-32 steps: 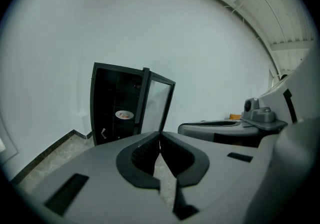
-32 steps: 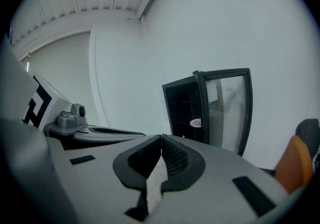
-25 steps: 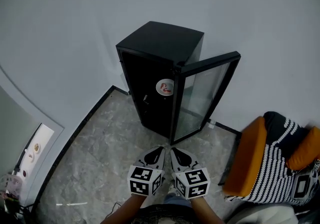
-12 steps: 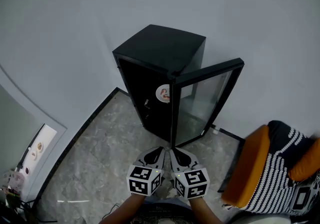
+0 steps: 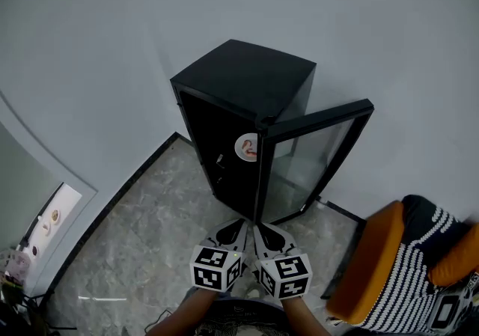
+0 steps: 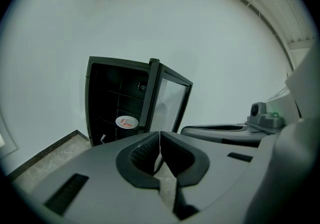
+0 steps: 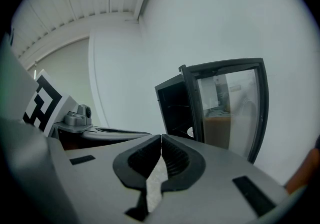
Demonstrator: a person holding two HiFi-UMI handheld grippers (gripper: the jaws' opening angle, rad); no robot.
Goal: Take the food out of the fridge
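Jaws closed, empty: left gripper (image 5: 236,224), right gripper (image 5: 263,227). Risk: you clip the door (image 5: 314,155) edge reaching for the plate (image 5: 248,147).

The head camera is looking steeply down from high above, with the open fridge (image 5: 247,76) well off at 12 o'clock and the left gripper (image 5: 239,222) and right gripper (image 5: 259,227) close in at 6 o'clock. Each gripper camera is riding low and facing along its own jaws. The left one is catching the fridge just toward 9 o'clock of centre, the right one toward 3 o'clock. All three are sharing the fridge, its glass door (image 5: 307,159) and the plate (image 5: 248,147) inside.
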